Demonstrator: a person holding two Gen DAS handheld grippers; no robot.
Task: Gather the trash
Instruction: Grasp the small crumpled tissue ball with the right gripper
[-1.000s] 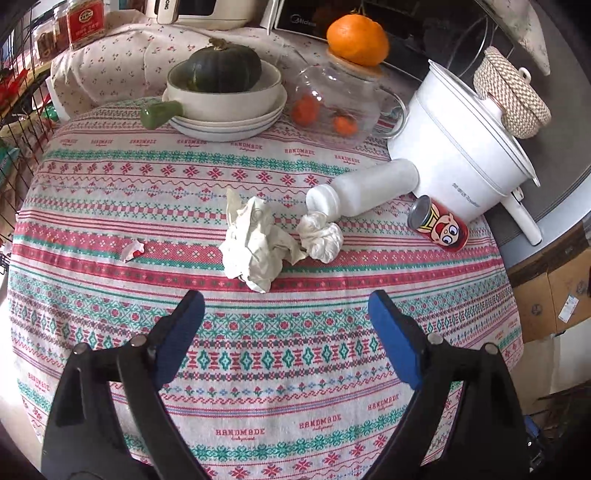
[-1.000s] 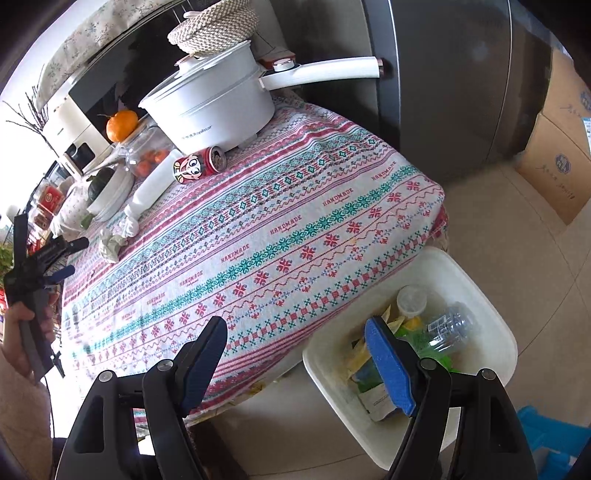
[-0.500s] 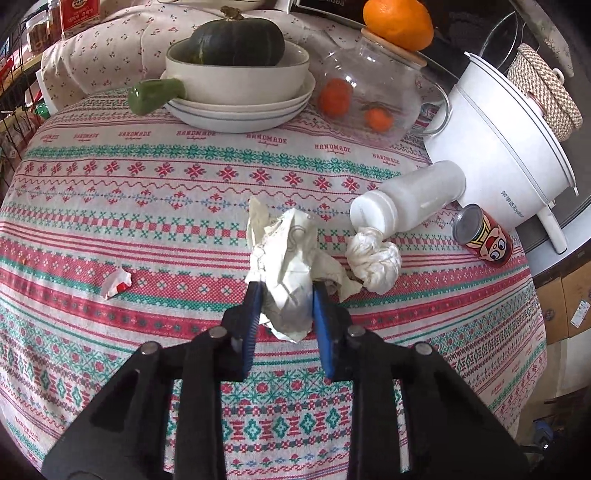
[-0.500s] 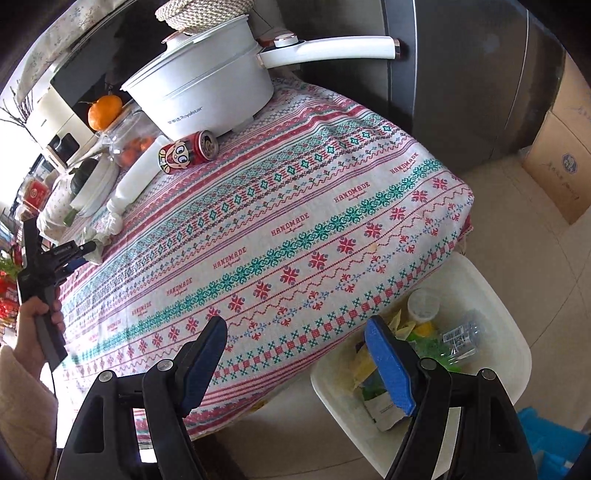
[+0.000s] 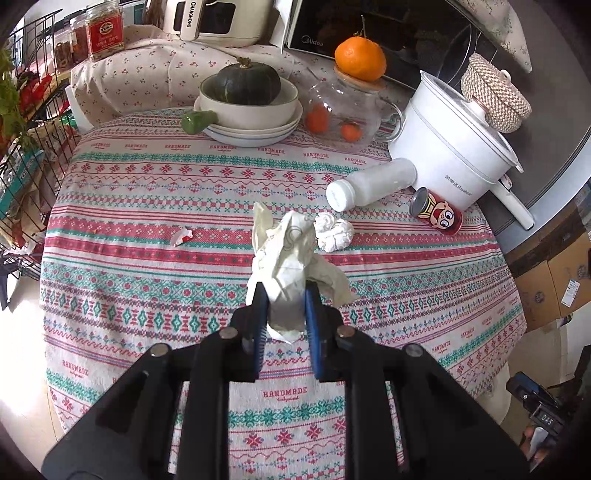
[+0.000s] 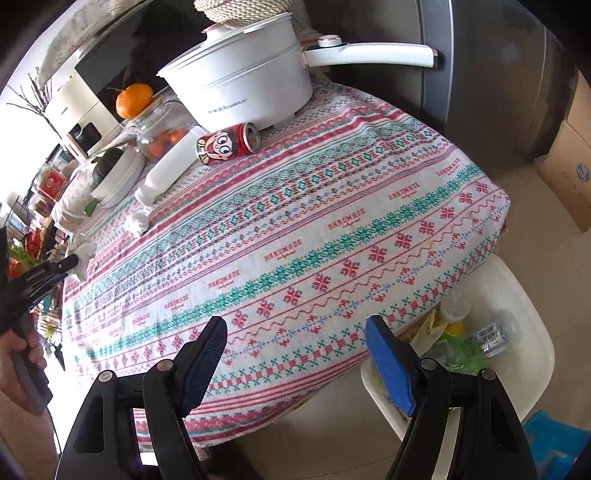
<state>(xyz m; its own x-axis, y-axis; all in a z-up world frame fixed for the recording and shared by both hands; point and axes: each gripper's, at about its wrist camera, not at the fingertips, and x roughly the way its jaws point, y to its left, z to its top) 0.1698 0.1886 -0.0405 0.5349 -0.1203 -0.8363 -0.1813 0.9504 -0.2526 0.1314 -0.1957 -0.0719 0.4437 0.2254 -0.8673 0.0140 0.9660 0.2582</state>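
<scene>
Bright daylight floods in left of the counter (image 6: 332, 229), blowing that edge out white; fisheye bends and darkens both views' corners.

"HANDMADE" on tablecloth (image 5: 284, 393), "CHANGHONG" on appliance (image 5: 218, 16), "Midea" on microwave (image 5: 314, 40)

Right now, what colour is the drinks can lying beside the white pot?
Red, with a cartoon face, on the lying drinks can; clearest in the right wrist view.

Showing black plastic frames on the left gripper (image 5: 283, 314) and right gripper (image 6: 295, 354), wearing ribbed blue pads (image 6: 388, 363), sporting round silver screws, bare-skinned hand (image 6: 20, 354) peeking in.
</scene>
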